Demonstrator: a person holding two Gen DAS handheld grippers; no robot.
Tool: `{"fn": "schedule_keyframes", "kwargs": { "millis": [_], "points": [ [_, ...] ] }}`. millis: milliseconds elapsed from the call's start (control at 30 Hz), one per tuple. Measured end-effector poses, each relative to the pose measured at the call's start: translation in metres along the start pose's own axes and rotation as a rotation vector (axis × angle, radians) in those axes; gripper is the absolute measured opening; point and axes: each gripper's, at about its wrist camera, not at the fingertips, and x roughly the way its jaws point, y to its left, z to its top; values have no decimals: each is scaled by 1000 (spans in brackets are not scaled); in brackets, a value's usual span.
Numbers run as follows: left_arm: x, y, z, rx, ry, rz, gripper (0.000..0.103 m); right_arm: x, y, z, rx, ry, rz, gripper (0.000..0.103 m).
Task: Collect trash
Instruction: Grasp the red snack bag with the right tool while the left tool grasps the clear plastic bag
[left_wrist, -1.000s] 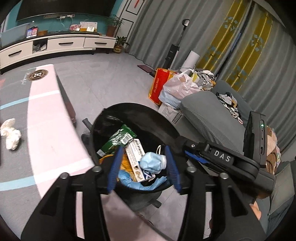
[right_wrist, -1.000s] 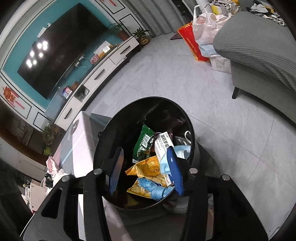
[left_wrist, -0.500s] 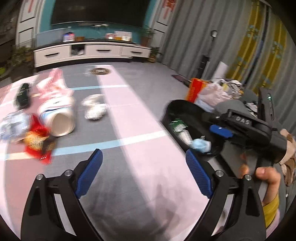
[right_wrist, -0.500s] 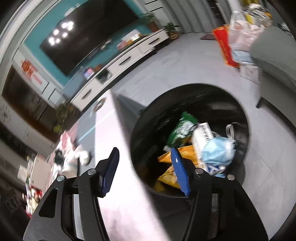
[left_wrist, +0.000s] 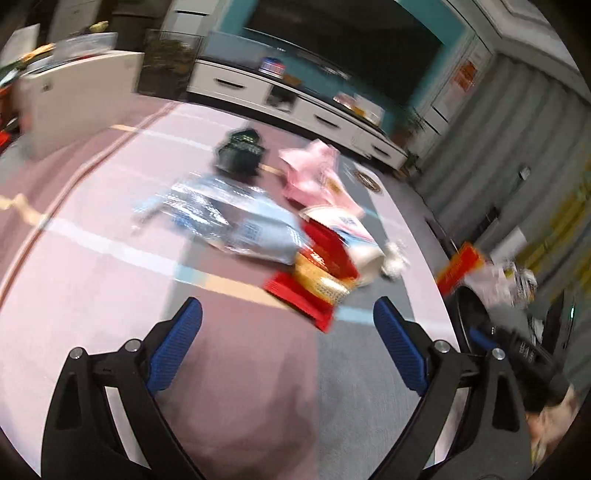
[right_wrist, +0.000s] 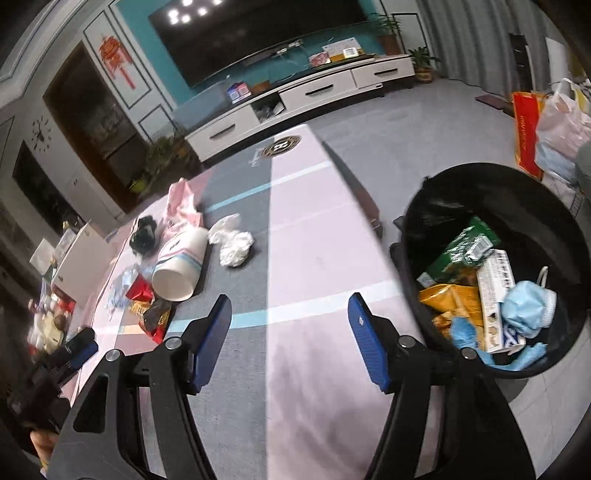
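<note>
Claws (left_wrist: 288, 341) (right_wrist: 290, 341) off bin (right_wrist: 436, 206), opening empty, now over table litter (left_wrist: 317, 266).

1. The table (right_wrist: 306, 229) is showing a smooth, matt top in pink and grey.
2. The bin (right_wrist: 417, 236) is looking like glossy black plastic.
3. The cup (right_wrist: 181, 262) is appearing as smooth white paper.
4. The tissue (right_wrist: 232, 243) is lying crumpled and soft.
5. The red wrapper (left_wrist: 321, 273) is shining like foil.
6. The gripper pads (right_wrist: 212, 343) are showing blue, ribbed rubber.

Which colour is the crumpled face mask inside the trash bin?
Light blue face mask, seen best in the right wrist view.
</note>
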Motion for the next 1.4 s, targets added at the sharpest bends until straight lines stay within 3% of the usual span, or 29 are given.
{"fn": "schedule_keyframes", "kwargs": {
  "millis": [100, 233, 500, 833, 967, 1167, 1233, 1300, 1400],
  "points": [
    [-1, 15, 6, -74, -16, 38, 97, 12, 8, -1, 3, 11, 5, 65],
    [10, 27, 4, -137, 34, 10, 97, 27, 25, -3, 16, 27, 51, 65],
    [13, 34, -2, -163, 62, 10, 97, 49, 63, -10, -26, 62, 119, 65],
    [-8, 57, 13, -204, 9, 62, 97, 71, 120, -24, -112, 157, 291, 65],
    [-19, 66, 20, -209, -19, 76, 97, 85, 140, -27, -125, 179, 269, 63],
    [-23, 77, 27, -217, -16, 73, 97, 107, 158, -26, -102, 199, 237, 47],
    [-22, 81, 27, -226, -8, 65, 97, 112, 162, -24, -91, 201, 232, 36],
    [-22, 83, 27, -232, -1, 66, 97, 118, 162, -23, -84, 214, 211, 16],
    [-20, 83, 29, -229, -2, 70, 97, 118, 160, -24, -72, 206, 216, 4]
  ]
}}
